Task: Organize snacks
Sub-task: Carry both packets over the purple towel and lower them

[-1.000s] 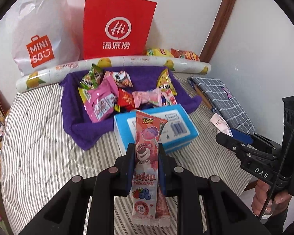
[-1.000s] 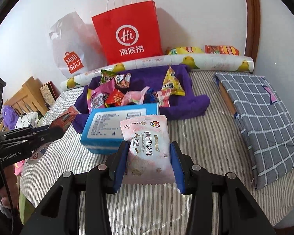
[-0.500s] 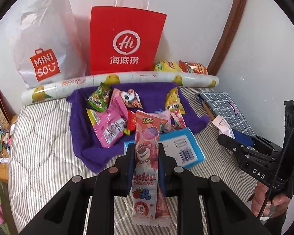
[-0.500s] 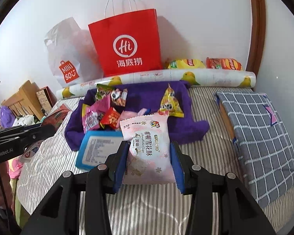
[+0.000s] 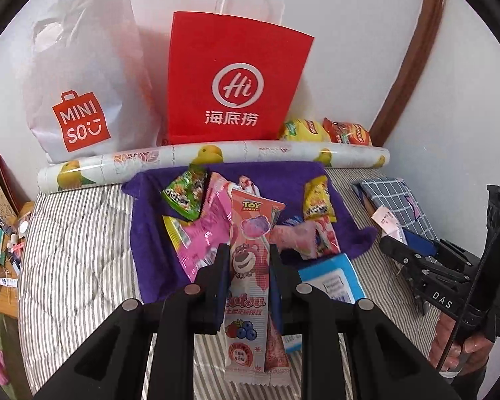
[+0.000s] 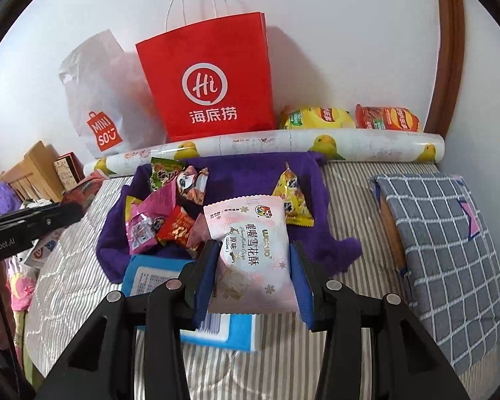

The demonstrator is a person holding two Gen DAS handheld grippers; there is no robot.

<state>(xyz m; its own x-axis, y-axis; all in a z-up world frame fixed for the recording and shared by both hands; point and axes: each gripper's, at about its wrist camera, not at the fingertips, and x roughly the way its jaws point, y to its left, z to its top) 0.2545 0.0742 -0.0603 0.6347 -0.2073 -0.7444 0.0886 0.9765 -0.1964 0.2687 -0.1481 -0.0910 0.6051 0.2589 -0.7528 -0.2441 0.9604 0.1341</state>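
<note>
Left gripper (image 5: 246, 270) clenched on a tall pink Toy Story snack stick (image 5: 250, 286), right gripper (image 6: 255, 266) grasping a pale pink snowflake-crisp packet (image 6: 253, 256), both held above the striped bed (image 6: 343, 180), loose snacks heaped on the purple cloth (image 5: 276, 176) toward the bed's far edge, blue box (image 6: 150, 276) at the cloth's near edge.

Black gripper (image 5: 246, 268), blue pads (image 6: 301, 286)

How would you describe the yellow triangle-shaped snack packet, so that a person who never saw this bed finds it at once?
Start at the red paper bag against the wall, then come down to the purple cloth spread on the striped bed. The yellow packet lies apart on the cloth's right side. Unlike the pink, green and red packets heaped on the left, it is yellow, pyramid-shaped and alone.
</note>
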